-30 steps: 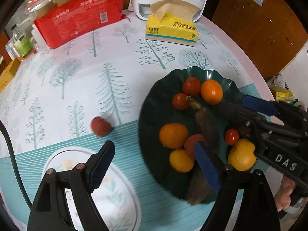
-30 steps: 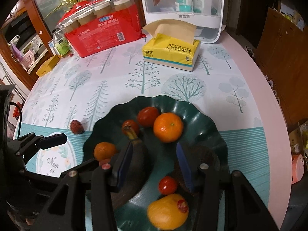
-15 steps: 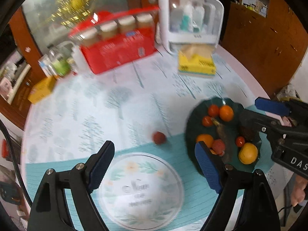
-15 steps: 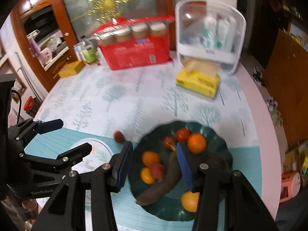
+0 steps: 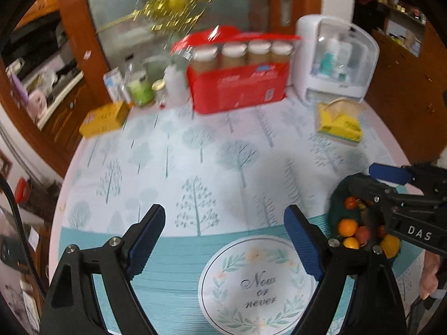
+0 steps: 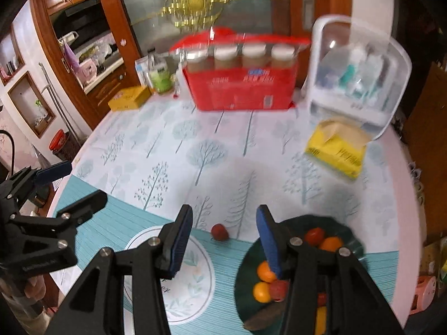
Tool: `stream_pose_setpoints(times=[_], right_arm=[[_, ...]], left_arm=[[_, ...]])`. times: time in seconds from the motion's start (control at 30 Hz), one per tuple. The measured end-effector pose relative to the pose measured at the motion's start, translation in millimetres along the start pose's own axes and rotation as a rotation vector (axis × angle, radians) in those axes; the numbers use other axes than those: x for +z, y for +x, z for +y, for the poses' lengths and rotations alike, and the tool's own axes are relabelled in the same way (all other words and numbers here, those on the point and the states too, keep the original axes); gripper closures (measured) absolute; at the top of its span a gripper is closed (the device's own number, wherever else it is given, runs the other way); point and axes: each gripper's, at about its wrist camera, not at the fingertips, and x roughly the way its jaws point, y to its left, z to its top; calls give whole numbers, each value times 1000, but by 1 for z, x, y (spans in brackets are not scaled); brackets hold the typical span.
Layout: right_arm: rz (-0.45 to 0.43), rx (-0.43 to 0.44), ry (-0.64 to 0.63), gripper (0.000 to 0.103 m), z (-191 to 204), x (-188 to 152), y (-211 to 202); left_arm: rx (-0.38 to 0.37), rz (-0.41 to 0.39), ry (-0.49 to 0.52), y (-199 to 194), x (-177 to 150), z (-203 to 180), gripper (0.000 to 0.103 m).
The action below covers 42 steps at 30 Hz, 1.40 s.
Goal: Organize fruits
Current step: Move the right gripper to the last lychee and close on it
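The fruit bowl [image 6: 346, 224] sits on the table's [image 6: 223, 150] near right edge — 1 loose lychee [image 6: 220, 232] just left of it, tissue box [image 6: 339, 150] behind.

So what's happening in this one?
A person holds a gripper in each hand above a tree-print tablecloth. Both the left gripper and the right gripper have open jaws and hold nothing. Most fruit sits in the dark green scalloped plate; one small red lychee-like fruit lies on the cloth beside it.

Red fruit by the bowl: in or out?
Out. The red fruit lies on the tablecloth, apart from the bowl.
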Motion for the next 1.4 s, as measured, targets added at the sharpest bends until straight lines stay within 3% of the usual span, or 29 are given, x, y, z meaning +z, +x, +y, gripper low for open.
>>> stream_pose_setpoints(times=[0.37,0.57,0.83,1.4], right_arm=[[222,34,10,55,6,-23,119],[291,38,0,56,6,-31,152],[340,22,-26,73,8,-38,172],[301,36,9,74,4,-48,169]], left_arm=[[-24,155,-29,98,-34,12,17],[-55,210,-28,130,-41,7,17],[-59,235,-17,146,-45,0,17],[-62,291,0,156,-54,-11,17]])
